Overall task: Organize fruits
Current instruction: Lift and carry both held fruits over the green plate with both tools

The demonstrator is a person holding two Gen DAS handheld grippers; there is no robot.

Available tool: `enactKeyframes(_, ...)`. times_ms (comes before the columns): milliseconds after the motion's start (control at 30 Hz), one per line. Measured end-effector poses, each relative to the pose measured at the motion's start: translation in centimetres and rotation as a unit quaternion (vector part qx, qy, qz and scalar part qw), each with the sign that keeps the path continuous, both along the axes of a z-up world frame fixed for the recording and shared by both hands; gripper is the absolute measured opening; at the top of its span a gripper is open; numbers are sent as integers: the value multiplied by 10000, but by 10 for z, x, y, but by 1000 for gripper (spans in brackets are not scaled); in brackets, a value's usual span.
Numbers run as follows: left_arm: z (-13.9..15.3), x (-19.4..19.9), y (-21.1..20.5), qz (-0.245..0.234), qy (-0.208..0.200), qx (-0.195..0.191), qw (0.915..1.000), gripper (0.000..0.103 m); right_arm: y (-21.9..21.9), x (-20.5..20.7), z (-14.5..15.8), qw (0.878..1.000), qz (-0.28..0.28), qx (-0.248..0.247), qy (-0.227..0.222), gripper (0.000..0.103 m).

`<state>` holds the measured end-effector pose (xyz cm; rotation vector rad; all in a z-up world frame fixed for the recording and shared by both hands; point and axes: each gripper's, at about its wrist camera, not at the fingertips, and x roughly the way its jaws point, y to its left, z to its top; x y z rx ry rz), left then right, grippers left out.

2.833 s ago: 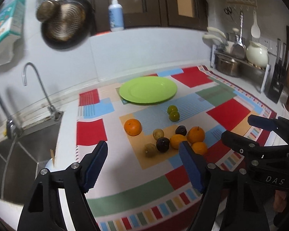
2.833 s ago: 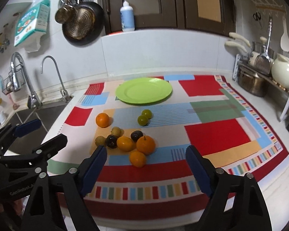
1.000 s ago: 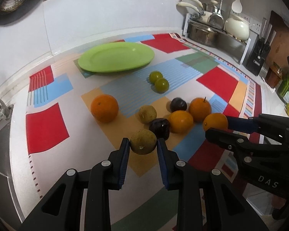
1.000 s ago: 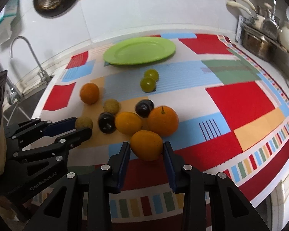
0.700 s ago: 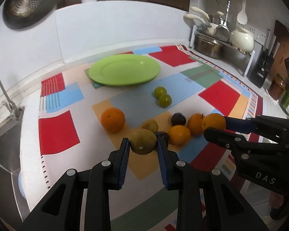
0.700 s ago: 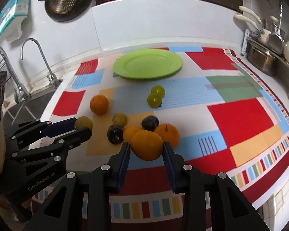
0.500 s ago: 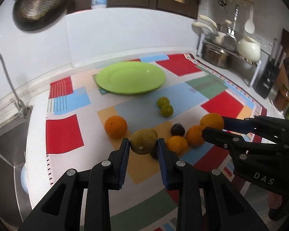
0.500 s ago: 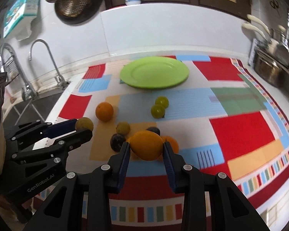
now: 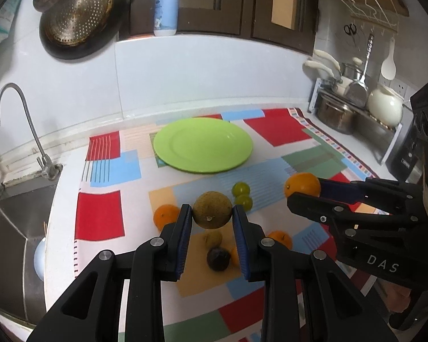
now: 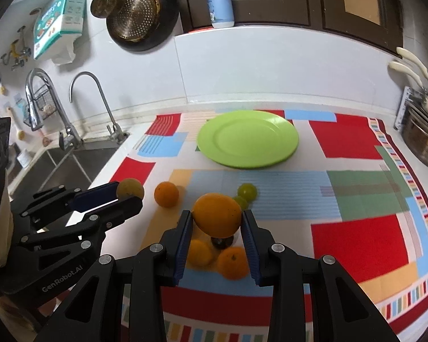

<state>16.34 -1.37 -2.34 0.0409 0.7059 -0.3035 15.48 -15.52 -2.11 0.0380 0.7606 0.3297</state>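
My left gripper (image 9: 212, 217) is shut on a brownish-green round fruit (image 9: 212, 209) and holds it above the patterned mat. My right gripper (image 10: 216, 220) is shut on an orange (image 10: 216, 214), also lifted; it shows in the left wrist view (image 9: 302, 184) too. An empty green plate (image 9: 203, 144) lies at the back of the mat (image 10: 356, 171). Under the grippers lie two green fruits (image 9: 242, 194), oranges (image 9: 165, 216) (image 10: 232, 262), a dark plum (image 9: 218, 258) and a small brownish fruit (image 9: 214, 238).
A sink (image 9: 5, 222) with a tap (image 9: 17, 131) lies left of the mat. A dish rack with pots (image 9: 356, 105) stands at the right. Pans (image 9: 77, 14) hang on the wall, and a soap bottle (image 9: 165, 5) stands on the ledge.
Both grippers closed on their fruits and have lifted them steadily higher above the mat, tilting up toward the plate and wall. The other fruits stayed in place.
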Motion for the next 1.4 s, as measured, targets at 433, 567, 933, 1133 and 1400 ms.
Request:
enactKeyframes(433, 23, 41, -19, 104, -306, -6, 9995, 29, -23, 46, 23, 9994, 127, 96, -298, 36)
enactKeyframes(567, 29, 58, -20, 110, -383, 20, 9992, 29, -23, 62, 28, 9991, 163, 111, -379, 36)
enactKeyframes(933, 26, 114, -21, 103, -257, 96, 9996, 29, -23, 120, 25, 9992, 306, 86, -231, 36)
enactKeyframes(1133, 8, 147, -20, 107, 54, 32, 9999, 29, -21, 153, 12, 9993, 359, 66, -37, 36)
enactKeyframes(1400, -23, 186, -20, 117, 480, 39, 9988, 29, -18, 194, -18, 9985, 402, -12, 361, 36)
